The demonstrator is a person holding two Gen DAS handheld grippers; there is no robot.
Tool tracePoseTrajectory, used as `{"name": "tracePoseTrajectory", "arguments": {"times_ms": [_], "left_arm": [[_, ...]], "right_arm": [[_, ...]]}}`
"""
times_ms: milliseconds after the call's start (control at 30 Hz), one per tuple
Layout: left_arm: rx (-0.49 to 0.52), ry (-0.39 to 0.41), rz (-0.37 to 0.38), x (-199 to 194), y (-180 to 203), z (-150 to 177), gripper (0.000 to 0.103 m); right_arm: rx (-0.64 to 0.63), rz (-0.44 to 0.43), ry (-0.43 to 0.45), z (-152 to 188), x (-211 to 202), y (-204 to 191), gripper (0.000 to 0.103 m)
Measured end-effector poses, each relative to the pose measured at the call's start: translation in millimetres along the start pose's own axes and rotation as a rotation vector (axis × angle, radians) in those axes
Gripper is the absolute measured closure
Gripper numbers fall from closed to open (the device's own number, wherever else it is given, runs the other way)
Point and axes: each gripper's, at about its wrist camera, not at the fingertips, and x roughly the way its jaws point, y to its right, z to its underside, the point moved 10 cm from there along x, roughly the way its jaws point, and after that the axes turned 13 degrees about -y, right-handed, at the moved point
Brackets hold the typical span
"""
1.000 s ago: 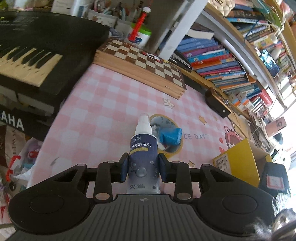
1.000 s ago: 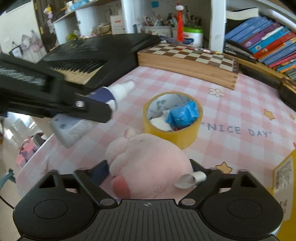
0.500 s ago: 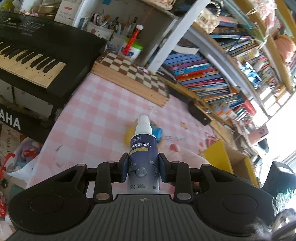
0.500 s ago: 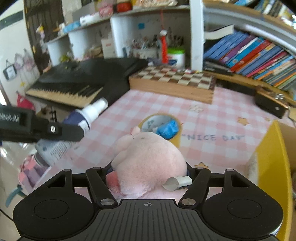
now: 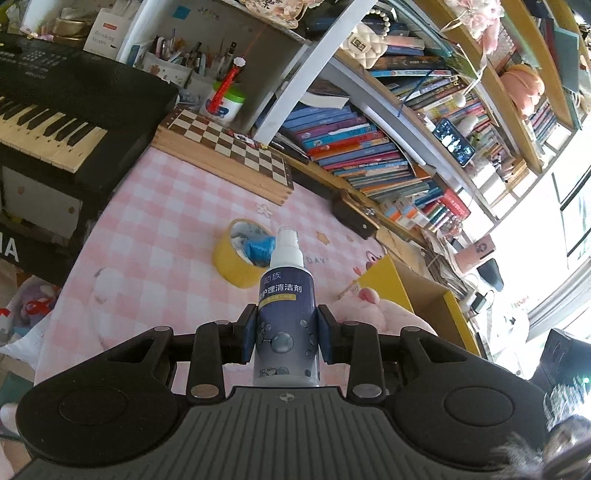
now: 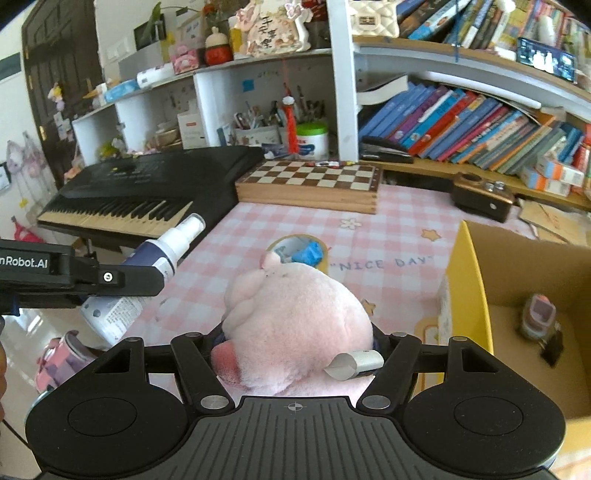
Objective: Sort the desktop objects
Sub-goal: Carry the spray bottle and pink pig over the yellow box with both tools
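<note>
Two loads at once, both left of the yellow box: my left claw clenches the spray bottle, my right claw grasps the pink plush, lifted so they clear the box's wall.

Spray bottle: Chinese label characters, of which "护理清洁剂" can be read, and "NET 60ml" near its base. Pink checked mat on the surface: printed words "NICE DAY". Left claw, side of its housing: "nRobot.AI", the start cut off at the frame edge. White box on the shelf: "Drinking Straws", small and only partly legible.
</note>
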Motion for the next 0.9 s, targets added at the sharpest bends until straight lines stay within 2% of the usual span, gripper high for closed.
{"name": "tracePoseTrajectory", "arguments": {"times_ms": [900], "left_arm": [[0.091, -0.057, 0.091, -66.2, 5.4, 99.0, 0.073]], "right_arm": [[0.132, 0.090, 0.011, 105.1, -71.7, -42.3, 0.034]]}}
